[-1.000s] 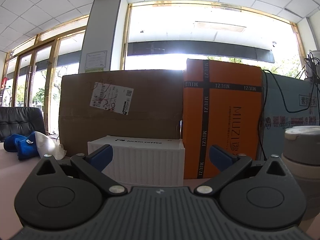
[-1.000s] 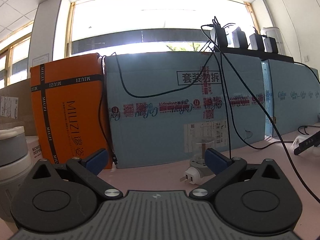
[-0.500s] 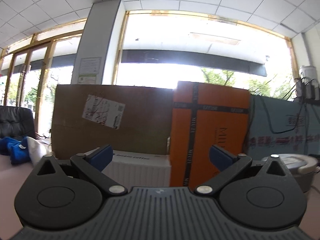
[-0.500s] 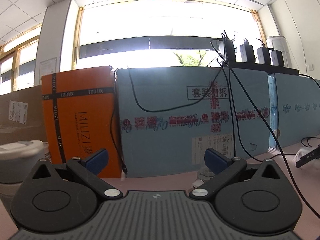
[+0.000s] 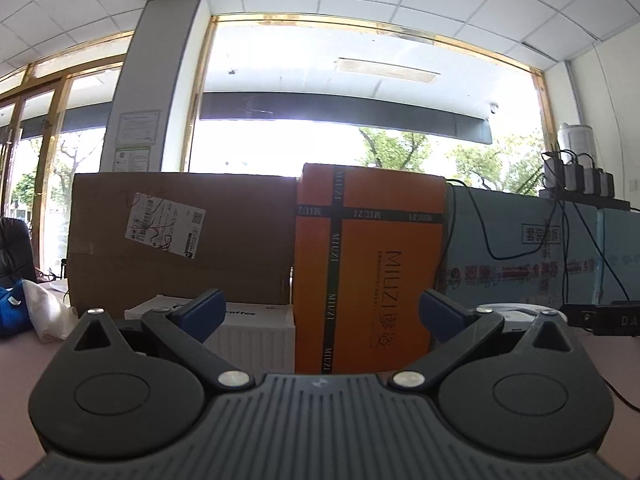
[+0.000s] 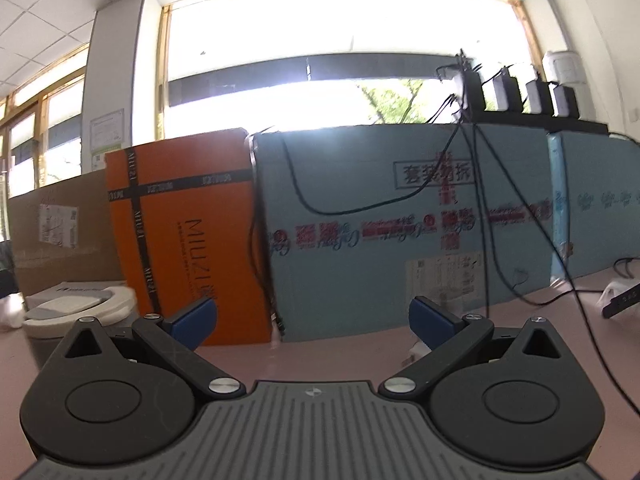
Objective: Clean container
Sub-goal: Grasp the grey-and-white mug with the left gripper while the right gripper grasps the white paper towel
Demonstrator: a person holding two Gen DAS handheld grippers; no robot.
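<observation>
Pink tabletop (image 6: 340, 360) backed by orange box (image 5: 372, 264), blue cartons (image 6: 400, 232), bright windows; both grippers' jaws spread, empty.

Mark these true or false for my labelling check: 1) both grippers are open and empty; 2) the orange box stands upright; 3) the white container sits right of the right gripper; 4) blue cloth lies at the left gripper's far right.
1) True: left gripper and right gripper hold nothing.
2) True: the orange box stands upright.
3) False: the white container sits to its left.
4) False: the blue cloth lies at the far left.
</observation>
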